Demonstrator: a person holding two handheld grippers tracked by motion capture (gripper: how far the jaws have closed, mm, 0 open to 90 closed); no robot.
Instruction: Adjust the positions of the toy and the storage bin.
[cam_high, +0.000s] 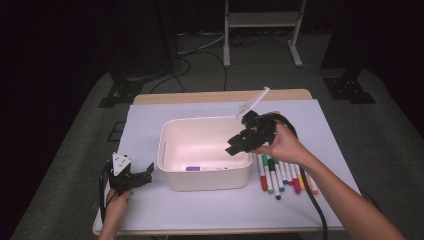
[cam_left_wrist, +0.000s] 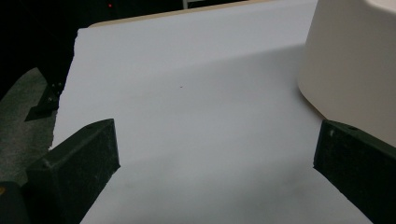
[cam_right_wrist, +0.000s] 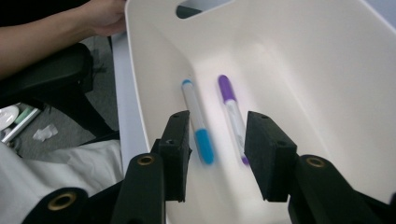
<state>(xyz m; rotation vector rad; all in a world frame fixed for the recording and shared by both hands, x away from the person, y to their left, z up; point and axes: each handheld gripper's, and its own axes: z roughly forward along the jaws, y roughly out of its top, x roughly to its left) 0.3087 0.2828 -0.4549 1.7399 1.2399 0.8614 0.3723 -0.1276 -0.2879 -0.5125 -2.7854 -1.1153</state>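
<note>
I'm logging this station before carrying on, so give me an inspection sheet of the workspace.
Surface: pale sheet over a wooden table.
Job's things: white bin holding a purple marker and a blue marker, the blue one blurred; row of markers on the sheet right of the bin.
Clutter: nothing seen.
Grippers: left hand-held gripper open, low over the sheet left of the bin; right hand-held gripper open above the bin.
Cables: black cable trailing from the right hand-held gripper; floor cables beyond the table.
Surroundings: grey carpet, white frame, dark backdrop.
</note>
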